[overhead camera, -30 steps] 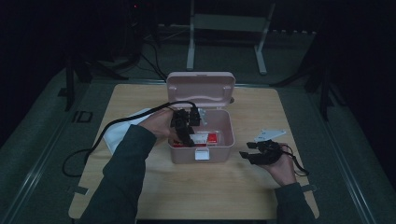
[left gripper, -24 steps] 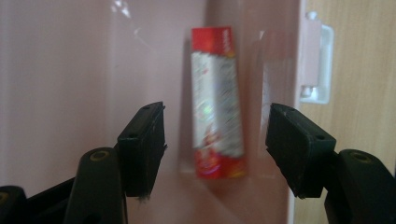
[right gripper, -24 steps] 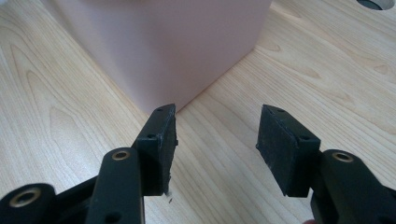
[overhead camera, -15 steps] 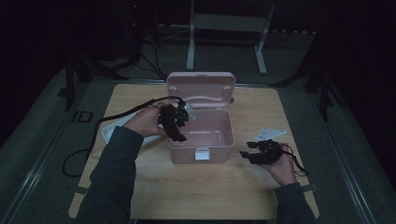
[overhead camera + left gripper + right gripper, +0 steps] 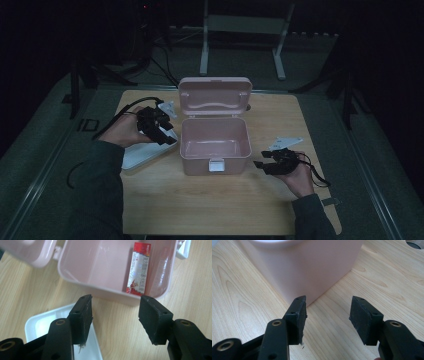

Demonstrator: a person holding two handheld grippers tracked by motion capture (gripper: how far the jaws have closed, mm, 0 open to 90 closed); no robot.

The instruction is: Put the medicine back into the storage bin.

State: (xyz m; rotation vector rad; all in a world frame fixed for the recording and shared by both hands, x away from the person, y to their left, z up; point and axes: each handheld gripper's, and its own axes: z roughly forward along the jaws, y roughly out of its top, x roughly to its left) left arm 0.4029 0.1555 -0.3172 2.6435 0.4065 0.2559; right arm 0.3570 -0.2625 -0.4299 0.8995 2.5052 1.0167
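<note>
A pink box (image 5: 200, 165) stands open in the middle of the wooden table, its lid (image 5: 215, 95) upright behind it. In the left gripper view a red and white packet (image 5: 138, 268) lies flat on the box (image 5: 100, 292) floor. My left gripper (image 5: 167, 137) hovers to the left of the box over a white tray (image 5: 140, 155). Its jaws (image 5: 115, 312) have just been closing a little and stand open with nothing between them. My right gripper (image 5: 260, 164) rests to the right of the box, open and empty (image 5: 327, 312), pointing at the box's outer wall (image 5: 312, 267).
The white tray (image 5: 42, 322) lies close beside the box's left wall. Black cables trail off the table's left edge. A white stand (image 5: 245, 30) is on the floor beyond the table. Bare wood lies in front of the box.
My left gripper has come out of the box and moved left, over the white tray. The right gripper has stayed where it was.
</note>
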